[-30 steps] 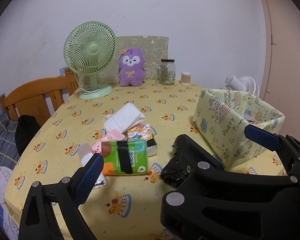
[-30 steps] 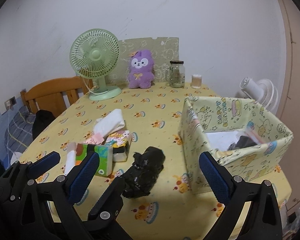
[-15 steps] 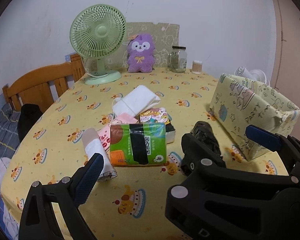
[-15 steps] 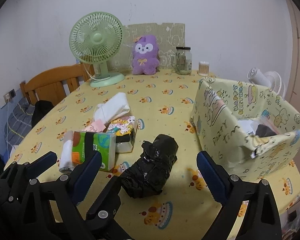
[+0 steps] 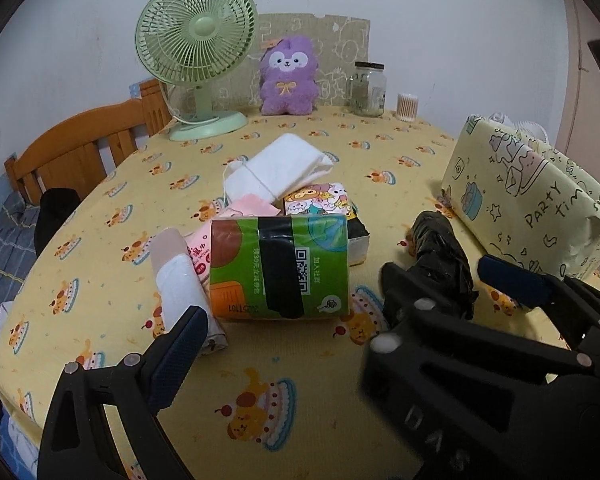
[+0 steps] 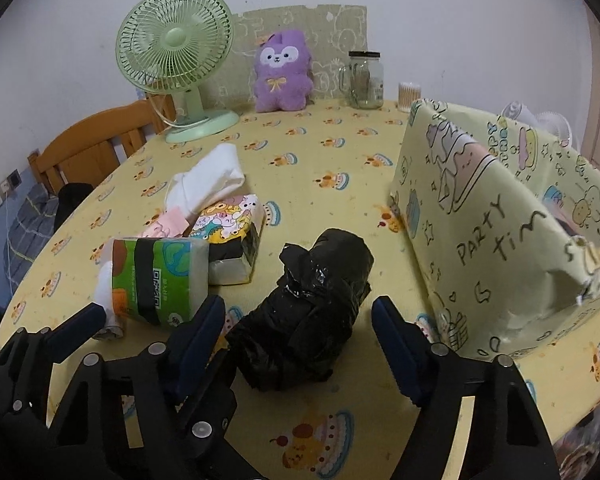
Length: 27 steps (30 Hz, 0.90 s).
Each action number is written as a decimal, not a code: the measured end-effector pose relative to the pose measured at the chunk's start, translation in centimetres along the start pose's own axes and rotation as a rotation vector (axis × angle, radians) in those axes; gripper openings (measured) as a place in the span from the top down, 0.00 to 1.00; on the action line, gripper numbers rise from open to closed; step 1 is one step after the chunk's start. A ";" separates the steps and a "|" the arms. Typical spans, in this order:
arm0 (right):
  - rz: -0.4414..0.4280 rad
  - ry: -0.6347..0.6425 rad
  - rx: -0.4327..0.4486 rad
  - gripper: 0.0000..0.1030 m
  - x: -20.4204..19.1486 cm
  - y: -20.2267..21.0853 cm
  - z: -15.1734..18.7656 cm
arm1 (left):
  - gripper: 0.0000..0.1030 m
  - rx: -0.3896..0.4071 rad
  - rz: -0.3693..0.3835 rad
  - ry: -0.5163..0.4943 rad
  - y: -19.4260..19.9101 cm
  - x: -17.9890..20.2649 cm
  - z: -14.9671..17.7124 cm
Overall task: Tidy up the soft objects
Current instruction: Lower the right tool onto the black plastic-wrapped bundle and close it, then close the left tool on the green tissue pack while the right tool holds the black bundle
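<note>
A black plastic-wrapped bundle [image 6: 320, 292] lies on the yellow tablecloth [image 6: 340, 152]. My right gripper [image 6: 298, 344] straddles its near end; the jaws are closing with the bundle between them, and small gaps still show at both pads. My left gripper [image 5: 346, 316] stands wide open just short of a green tissue pack [image 5: 280, 268], gripping nothing. Beside the pack lie a beige-and-white roll [image 5: 176, 276], a pink wipes pack [image 5: 200, 248], a cartoon tissue pack [image 5: 320, 200] and a folded white cloth [image 5: 276, 168]. The yellow "PARTY TIME" box [image 6: 500, 240] stands at the right.
At the back stand a green fan [image 5: 196, 32], a purple plush [image 5: 286, 76], a glass jar [image 5: 366, 88] and a cup of cotton swabs [image 5: 407, 106]. A wooden chair [image 5: 80, 148] is at the table's left edge. A white fan [image 6: 548, 124] shows behind the box.
Both grippers have sunk and come nearer the table. The right jaws have narrowed around the black bundle. The left jaws have stayed wide, now closer to the green tissue pack.
</note>
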State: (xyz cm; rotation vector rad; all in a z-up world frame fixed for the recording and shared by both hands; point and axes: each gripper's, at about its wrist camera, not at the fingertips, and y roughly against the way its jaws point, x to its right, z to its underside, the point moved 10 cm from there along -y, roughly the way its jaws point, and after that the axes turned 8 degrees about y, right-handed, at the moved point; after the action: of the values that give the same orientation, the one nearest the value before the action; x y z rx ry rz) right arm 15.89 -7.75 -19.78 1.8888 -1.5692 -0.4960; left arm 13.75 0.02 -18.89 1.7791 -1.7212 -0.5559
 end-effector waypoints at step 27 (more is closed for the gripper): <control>0.003 0.014 0.051 0.67 -0.1 -0.8 -3.2 | 0.05 0.027 -0.044 0.007 -1.7 -1.4 -3.2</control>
State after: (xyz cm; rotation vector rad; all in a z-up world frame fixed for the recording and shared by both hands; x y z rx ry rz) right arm 18.51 -6.83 -17.99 1.9239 -1.5893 -0.4450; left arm 17.01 1.82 -17.85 1.8398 -1.6964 -0.5467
